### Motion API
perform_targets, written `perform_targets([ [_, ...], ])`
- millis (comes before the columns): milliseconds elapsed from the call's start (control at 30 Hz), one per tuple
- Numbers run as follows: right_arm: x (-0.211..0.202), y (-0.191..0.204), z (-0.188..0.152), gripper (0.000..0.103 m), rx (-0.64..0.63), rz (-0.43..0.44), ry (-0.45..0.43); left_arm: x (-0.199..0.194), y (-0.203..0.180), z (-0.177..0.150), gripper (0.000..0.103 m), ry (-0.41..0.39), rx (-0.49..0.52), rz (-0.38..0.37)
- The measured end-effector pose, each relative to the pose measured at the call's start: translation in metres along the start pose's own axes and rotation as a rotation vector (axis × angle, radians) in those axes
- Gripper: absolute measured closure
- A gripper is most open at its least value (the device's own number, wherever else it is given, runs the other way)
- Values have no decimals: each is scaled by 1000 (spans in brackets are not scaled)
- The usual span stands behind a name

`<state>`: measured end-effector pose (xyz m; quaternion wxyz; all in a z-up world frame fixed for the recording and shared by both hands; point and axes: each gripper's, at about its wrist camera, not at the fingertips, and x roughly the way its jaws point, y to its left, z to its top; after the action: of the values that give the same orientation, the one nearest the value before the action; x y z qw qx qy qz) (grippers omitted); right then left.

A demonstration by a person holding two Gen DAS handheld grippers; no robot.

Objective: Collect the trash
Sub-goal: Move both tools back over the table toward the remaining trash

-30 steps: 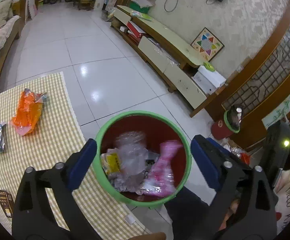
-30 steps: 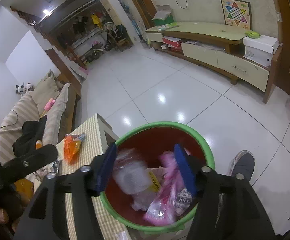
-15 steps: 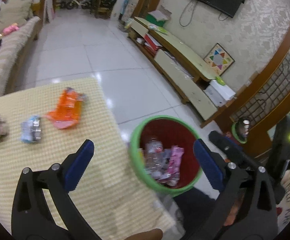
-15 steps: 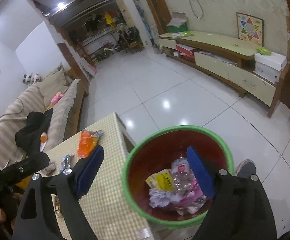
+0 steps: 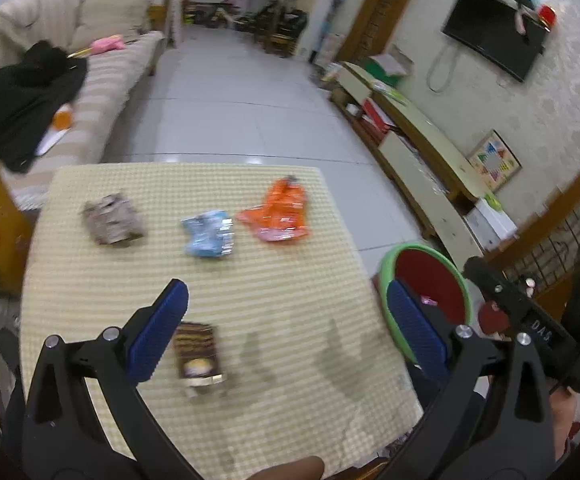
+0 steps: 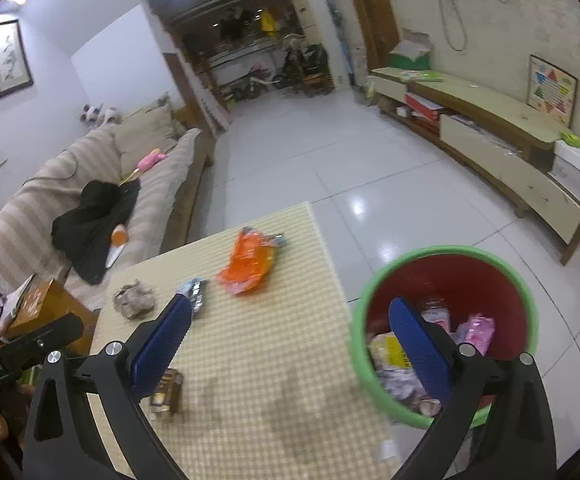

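A red bin with a green rim (image 6: 446, 332) stands by the table's right edge and holds several wrappers; it also shows in the left wrist view (image 5: 430, 280). On the checked tablecloth (image 5: 249, 300) lie an orange wrapper (image 5: 279, 216), a blue wrapper (image 5: 209, 234), a crumpled brown paper (image 5: 111, 220) and a small dark box (image 5: 197, 350). My left gripper (image 5: 285, 328) is open and empty above the table, the box just by its left finger. My right gripper (image 6: 290, 344) is open and empty over the table's right edge.
A striped sofa (image 6: 89, 184) with black clothing stands behind the table on the left. A low TV cabinet (image 6: 490, 136) runs along the right wall. A wooden side table (image 6: 45, 312) sits left of the table. White tiled floor lies beyond.
Both grippers have swung left and back from above the bin toward the table. The table's trash items have come into full view.
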<state>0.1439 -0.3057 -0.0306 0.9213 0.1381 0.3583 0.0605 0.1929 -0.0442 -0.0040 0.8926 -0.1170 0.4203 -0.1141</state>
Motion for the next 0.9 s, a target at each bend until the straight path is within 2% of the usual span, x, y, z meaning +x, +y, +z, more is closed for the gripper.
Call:
perform_targets([
  [233, 21, 47, -4, 7, -59, 34, 27, -18, 60, -8, 5, -19, -83, 50],
  [467, 44, 77, -6, 7, -109, 50, 57, -24, 94, -6, 5, -30, -116, 78],
  [600, 65, 86, -6, 7, -120, 54, 78, -15, 112, -3, 5, -15, -124, 104],
  [900, 121, 90, 0, 7, -133, 38, 125, 34, 148, 13, 5, 39, -138, 148],
])
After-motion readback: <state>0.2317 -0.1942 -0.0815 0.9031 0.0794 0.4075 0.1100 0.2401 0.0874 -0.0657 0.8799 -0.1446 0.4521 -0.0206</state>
